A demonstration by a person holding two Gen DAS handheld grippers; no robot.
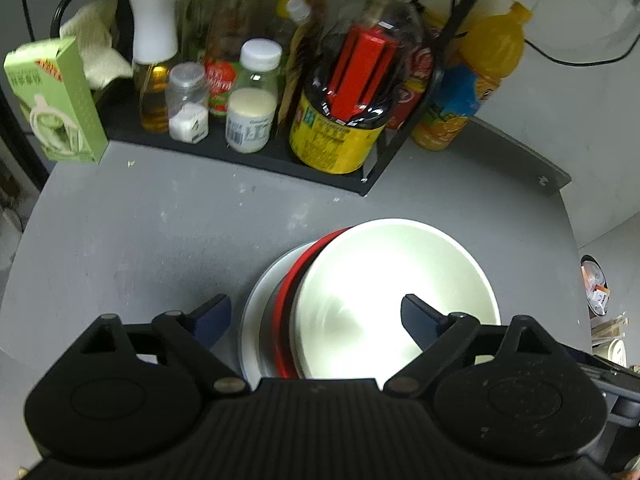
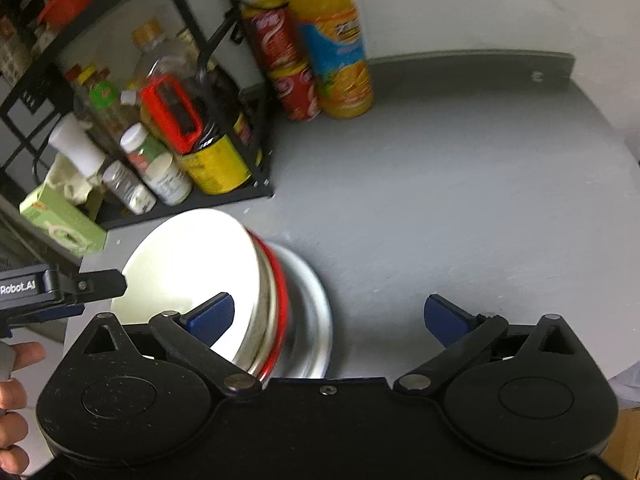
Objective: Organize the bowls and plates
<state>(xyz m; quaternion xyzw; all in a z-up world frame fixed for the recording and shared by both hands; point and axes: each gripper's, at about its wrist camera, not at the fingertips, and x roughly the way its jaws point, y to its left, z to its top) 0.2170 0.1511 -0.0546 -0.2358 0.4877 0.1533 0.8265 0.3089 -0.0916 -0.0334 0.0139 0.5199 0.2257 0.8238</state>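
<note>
A white bowl (image 1: 392,288) sits tilted in a red-rimmed bowl (image 1: 294,280), and both rest on a white plate (image 1: 256,308) on the grey counter (image 1: 140,232). My left gripper (image 1: 316,306) hangs open over this stack, one finger above the counter beside the plate, the other above the bowl's inside. From the right wrist view the white bowl (image 2: 188,256), red-rimmed bowl (image 2: 280,292) and plate (image 2: 316,312) lie at lower left. My right gripper (image 2: 329,302) is open and holds nothing; its left finger is over the bowl's rim, its right finger over bare counter.
A black rack (image 1: 240,156) at the back holds several bottles and jars, among them a dark bottle with a red handle (image 1: 352,80). A green carton (image 1: 52,100) stands to its left; an orange juice bottle (image 2: 336,40) and red cans (image 2: 288,64) to its right. A hand (image 2: 12,400) shows at left.
</note>
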